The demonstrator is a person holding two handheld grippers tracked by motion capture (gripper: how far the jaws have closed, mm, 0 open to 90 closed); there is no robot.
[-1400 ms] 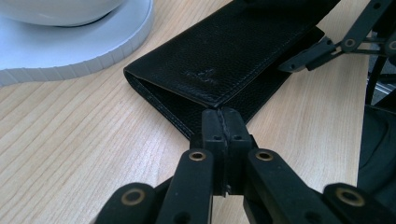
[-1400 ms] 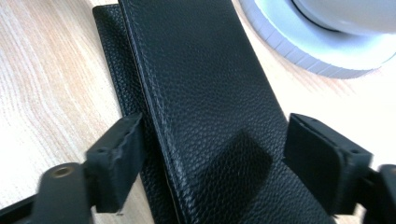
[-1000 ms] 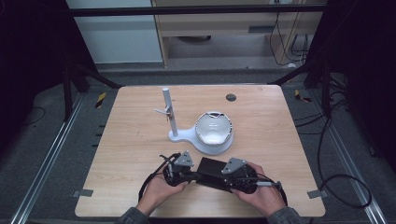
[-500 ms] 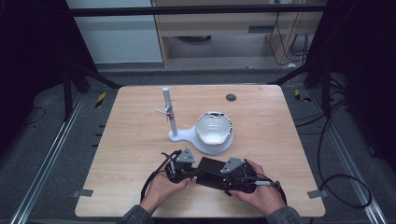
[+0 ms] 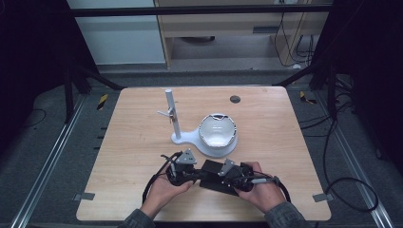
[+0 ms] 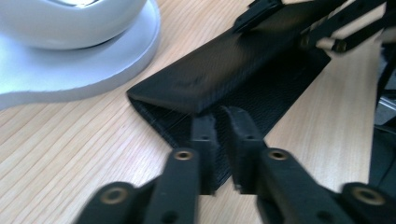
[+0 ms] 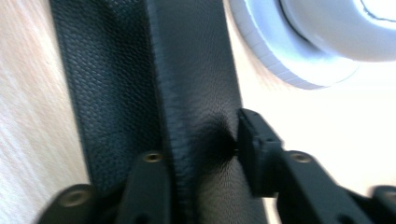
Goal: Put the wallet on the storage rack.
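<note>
At the near edge of the table [image 5: 119, 142], just before the white stand [image 5: 209, 142], the black leather case [image 5: 214, 175] lies crosswise between both hands, the right gripper [image 7: 205, 140], just closing, pinching its upper flap and the left gripper [image 6: 218, 121] nipping its lower layer.

A black pouch [image 7: 116, 79] of grained, matt leather-like material with a stitched edge lies on a pale wood-grain surface [image 5: 133, 142], beside a smooth, slightly glossy white plastic stand [image 5: 209, 147] and matt black plastic tool jaws.
</note>
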